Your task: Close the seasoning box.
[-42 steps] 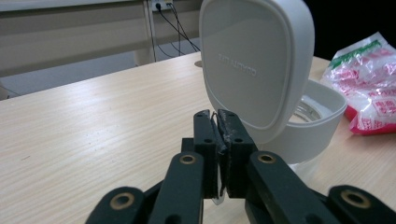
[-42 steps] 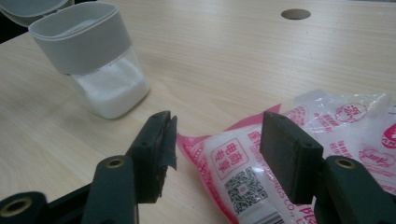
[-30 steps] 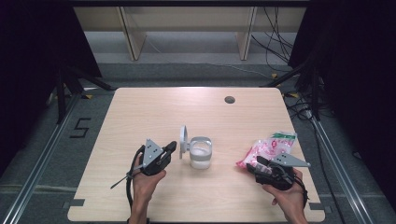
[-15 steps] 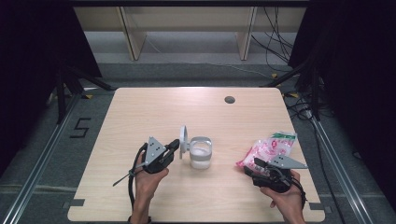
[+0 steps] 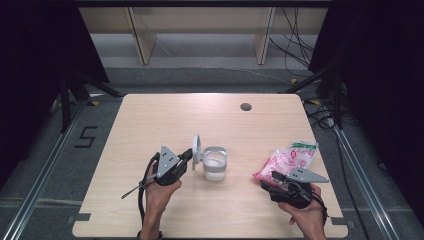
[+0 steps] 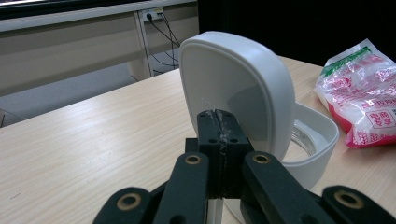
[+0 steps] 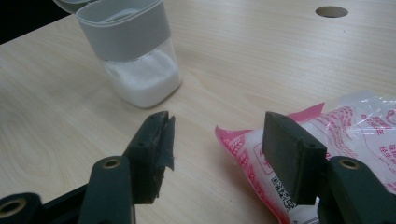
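Observation:
A clear container (image 5: 215, 167) with a grey-white collar holds white powder and stands mid-table; its hinged white lid (image 5: 196, 146) stands up open on its left. My left gripper (image 5: 189, 154) is shut on the lower edge of that lid (image 6: 233, 79), jaws pinched together (image 6: 219, 128) beside the container's rim (image 6: 313, 140). A pink and white plastic bag (image 5: 287, 159) lies at the right. My right gripper (image 5: 274, 176) stands open at the bag's near end; a corner of the bag (image 7: 355, 135) lies between the jaws (image 7: 215, 135), untouched. The container (image 7: 135, 51) stands beyond them.
The table (image 5: 150, 120) is light wood with a round cable hole (image 5: 245, 106) at the back right. Dark stands and cables flank it on the floor, and shelving legs stand behind. Bare wood stretches behind and to the left of the container.

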`<state>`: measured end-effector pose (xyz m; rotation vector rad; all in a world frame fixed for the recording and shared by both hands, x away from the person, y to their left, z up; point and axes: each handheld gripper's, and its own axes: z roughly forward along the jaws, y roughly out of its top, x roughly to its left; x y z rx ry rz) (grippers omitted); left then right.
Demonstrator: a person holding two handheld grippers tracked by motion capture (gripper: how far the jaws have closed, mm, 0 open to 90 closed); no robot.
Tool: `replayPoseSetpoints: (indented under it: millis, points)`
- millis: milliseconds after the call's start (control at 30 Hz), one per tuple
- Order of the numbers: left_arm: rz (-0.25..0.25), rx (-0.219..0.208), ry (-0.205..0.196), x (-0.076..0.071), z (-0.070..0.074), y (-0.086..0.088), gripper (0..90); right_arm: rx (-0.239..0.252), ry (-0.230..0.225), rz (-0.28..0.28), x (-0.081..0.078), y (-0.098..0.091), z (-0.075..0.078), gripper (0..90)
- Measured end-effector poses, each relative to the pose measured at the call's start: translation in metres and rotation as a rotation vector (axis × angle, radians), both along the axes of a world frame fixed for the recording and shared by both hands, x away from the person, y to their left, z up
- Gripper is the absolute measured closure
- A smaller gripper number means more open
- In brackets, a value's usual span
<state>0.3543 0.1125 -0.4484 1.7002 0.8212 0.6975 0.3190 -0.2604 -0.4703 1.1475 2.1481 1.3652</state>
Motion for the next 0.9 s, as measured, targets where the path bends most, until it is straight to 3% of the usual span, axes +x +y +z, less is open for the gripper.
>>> replayPoseSetpoints:
  millis: [300, 367, 700, 733, 900]
  points:
    - [-0.001, -0.004, -0.007, -0.003, 0.004, 0.001, 88.9, 0.002, 0.012, -0.018, -0.002, 0.000, -0.001, 42.6]
    - [-0.001, -0.004, -0.010, -0.003, 0.005, 0.000, 88.9, -0.027, -0.004, -0.003, -0.001, -0.002, 0.000, 42.6]
    - [-0.017, 0.007, -0.022, -0.004, 0.009, -0.004, 88.6, -0.021, 0.004, -0.004, -0.001, -0.001, -0.001, 42.6]
    - [-0.019, 0.005, -0.022, -0.004, 0.009, -0.005, 88.4, 0.002, 0.039, -0.014, -0.004, 0.001, 0.000, 42.6]
    - [-0.034, 0.003, -0.025, -0.005, 0.009, -0.011, 88.2, -0.005, 0.028, -0.010, -0.003, 0.000, 0.000, 42.7]
